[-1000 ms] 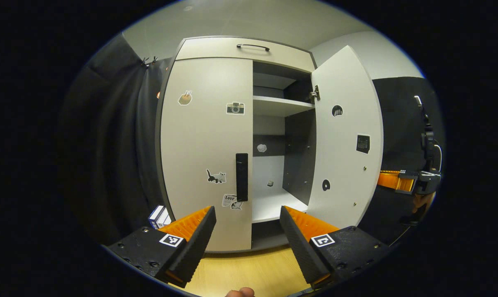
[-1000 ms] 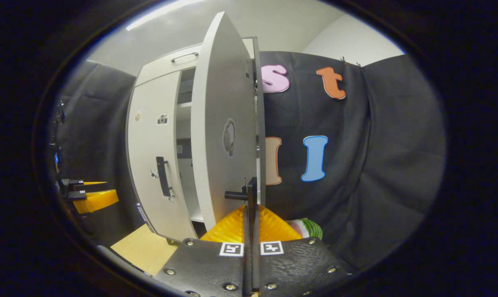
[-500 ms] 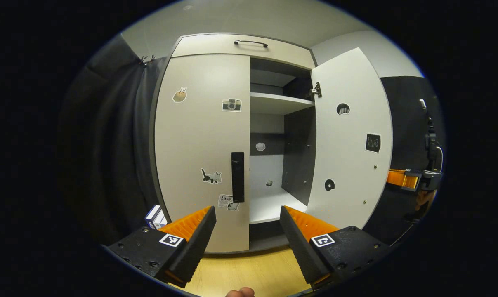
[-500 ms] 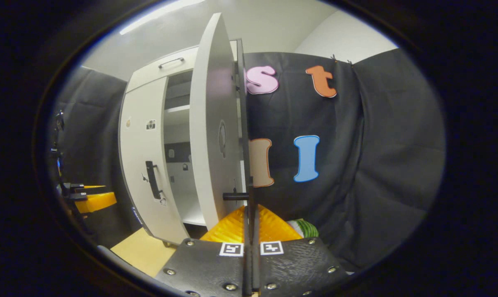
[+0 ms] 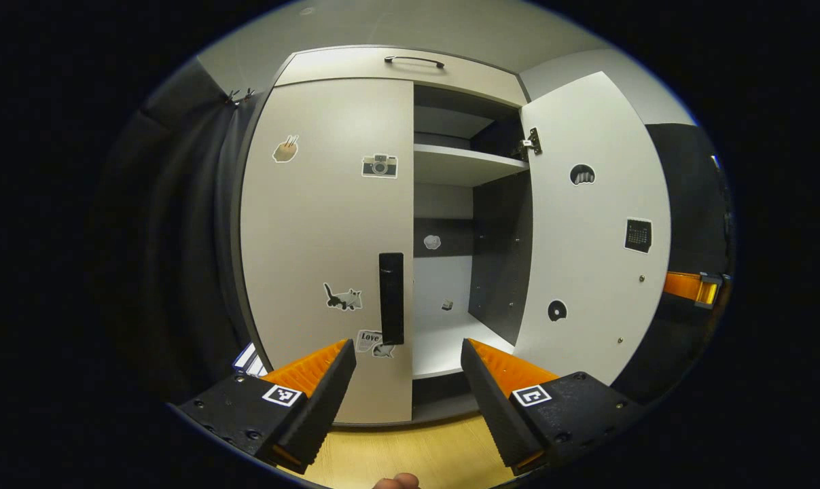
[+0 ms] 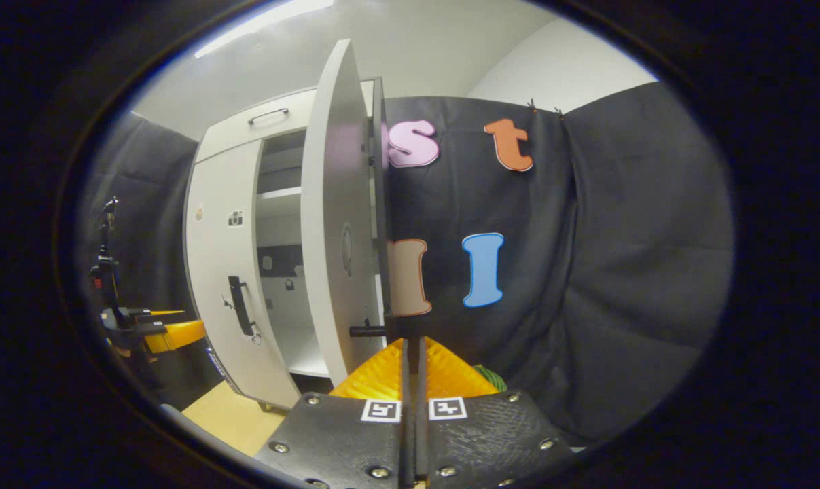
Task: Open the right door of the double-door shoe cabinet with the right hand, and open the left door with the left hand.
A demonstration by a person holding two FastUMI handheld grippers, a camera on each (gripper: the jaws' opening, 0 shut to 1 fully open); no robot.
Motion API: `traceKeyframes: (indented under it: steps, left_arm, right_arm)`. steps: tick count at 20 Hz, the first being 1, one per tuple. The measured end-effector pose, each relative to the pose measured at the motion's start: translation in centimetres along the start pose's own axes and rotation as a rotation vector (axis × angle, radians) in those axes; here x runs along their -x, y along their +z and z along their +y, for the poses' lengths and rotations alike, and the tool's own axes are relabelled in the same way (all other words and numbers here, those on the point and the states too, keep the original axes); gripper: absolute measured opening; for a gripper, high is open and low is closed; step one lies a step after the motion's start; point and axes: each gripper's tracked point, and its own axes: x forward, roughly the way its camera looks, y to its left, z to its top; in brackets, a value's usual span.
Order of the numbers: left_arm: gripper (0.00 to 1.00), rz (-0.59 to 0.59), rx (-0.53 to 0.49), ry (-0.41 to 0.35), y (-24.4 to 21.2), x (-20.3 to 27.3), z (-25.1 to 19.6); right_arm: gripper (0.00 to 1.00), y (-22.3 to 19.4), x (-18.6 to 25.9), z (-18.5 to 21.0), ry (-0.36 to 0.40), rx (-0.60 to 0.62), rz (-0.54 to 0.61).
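Swung farther outward than a second earlier, the right door (image 5: 596,224) stood wide open, its handle (image 6: 367,331) clamped between the pressed-together fingers of the right gripper (image 6: 412,353). Fingers spread wide, the left gripper (image 5: 407,360) hovered just short of the closed left door (image 5: 328,231), whose handle (image 5: 390,297) lay directly ahead.

Illumination even and moderate in both views. Right gripper view: ceiling strip light (image 6: 263,27) at upper left, overexposed. Left gripper view: shoe cabinet (image 5: 328,244) fronts evenly lit, no glare; interior upper recess (image 5: 450,122) and side panel in shadow. Strong fisheye bending toward edges; right door (image 6: 335,217) bows markedly. Periphery dim, vignetted. Central focus sharp; edges slightly soft
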Motion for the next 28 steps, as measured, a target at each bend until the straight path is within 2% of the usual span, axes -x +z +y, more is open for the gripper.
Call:
traceKeyframes:
  steps: [3, 4, 5, 7, 10, 11, 12, 14, 15, 24, 28]
  left_arm:
    - [0.97, -0.005, -0.010, 0.000, 0.2, -1.7, 0.2]
    - [0.97, -0.005, -0.016, 0.001, 0.3, -2.2, 0.2]
    - [0.97, -0.005, -0.022, 0.000, 0.4, -2.9, 0.3]
    - [0.97, -0.006, -0.033, -0.005, 0.5, -4.2, 0.2]
    - [0.97, -0.008, -0.049, -0.004, 0.5, -6.2, 0.2]
    - [0.96, -0.007, -0.053, 0.002, 0.6, -7.0, 0.4]
    - [0.96, -0.006, -0.058, 0.012, 0.4, -7.7, 0.6]
    - [0.96, 0.001, -0.064, 0.030, 0.2, -9.2, 1.2]
    - [0.96, 0.008, -0.067, 0.035, 0.0, -9.8, 1.4]
    - [0.96, 0.021, -0.069, 0.161, -1.3, -14.0, 4.1]
    - [0.83, -0.005, -0.096, 0.220, -1.1, -14.1, 4.8]
  right_arm:
    - [0.04, -0.5, 0.6, -1.3, -0.045, 0.012, 0.017]
    - [0.11, -0.8, 0.8, -1.7, -0.058, 0.018, 0.023]
    - [0.09, -0.8, 0.9, -1.7, -0.060, 0.018, 0.021]
    - [0.27, -0.8, 1.4, -2.0, -0.077, 0.019, 0.029]
    - [0.72, -1.4, 1.7, -2.3, -0.096, 0.024, 0.040]
    - [0.79, -1.6, 1.9, -2.5, -0.110, 0.030, 0.043]
    - [0.96, -1.8, 2.0, -2.8, -0.123, 0.035, 0.047]
    - [1.00, -2.1, 2.6, -3.3, -0.150, 0.035, 0.051]
    - [0.97, -2.2, 2.5, -3.3, -0.161, 0.030, 0.055]
    - [0.98, -4.2, 4.0, -6.1, -0.262, -0.032, 0.098]
    - [0.98, -4.8, 4.4, -6.6, -0.279, -0.047, 0.112]
